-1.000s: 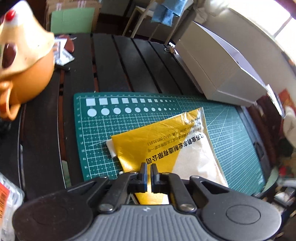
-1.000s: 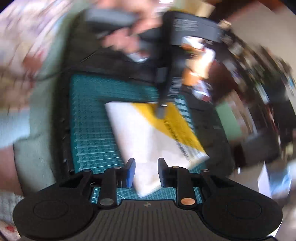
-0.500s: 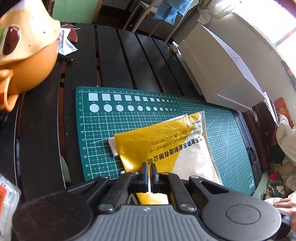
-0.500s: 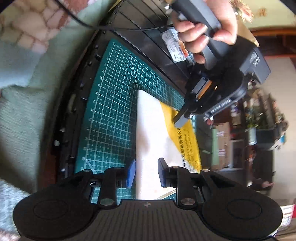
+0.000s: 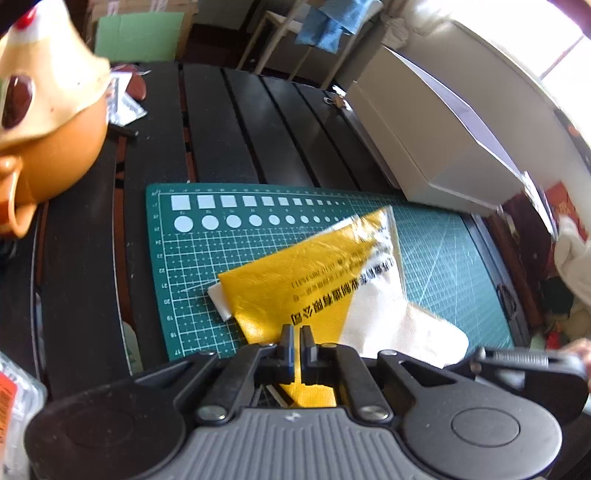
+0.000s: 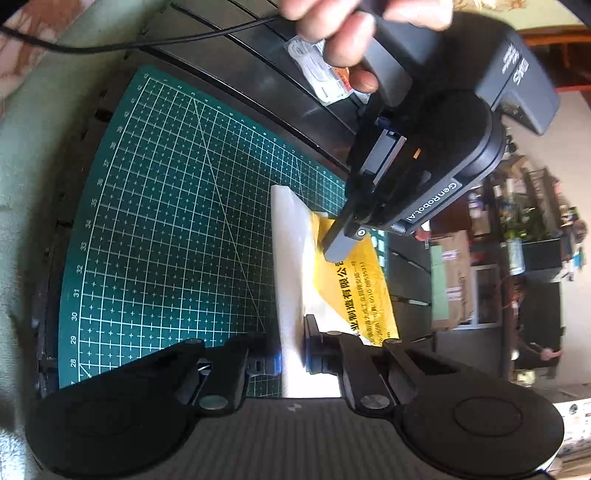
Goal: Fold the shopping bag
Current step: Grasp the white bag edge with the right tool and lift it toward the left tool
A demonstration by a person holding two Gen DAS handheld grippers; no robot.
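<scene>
- Left wrist view, left to right: an orange pot [image 5: 48, 155] on the dark slatted table [image 5: 229, 122], a green cutting mat [image 5: 184, 258], then the yellow and white shopping bag [image 5: 314, 280] lying partly folded on the mat, and a white box [image 5: 436, 140].
- Left gripper [image 5: 295, 345] sits at the bag's near yellow edge, its jaws opening with a narrow gap; whether fabric lies between them I cannot tell.
- Right wrist view adds what the first lacks: a hand [image 6: 354, 22] holding the left gripper, and the right gripper [image 6: 293, 354] closing on the white folded edge.
- Bag looks light, thin and floppy; best pinched at edges or corners.
</scene>
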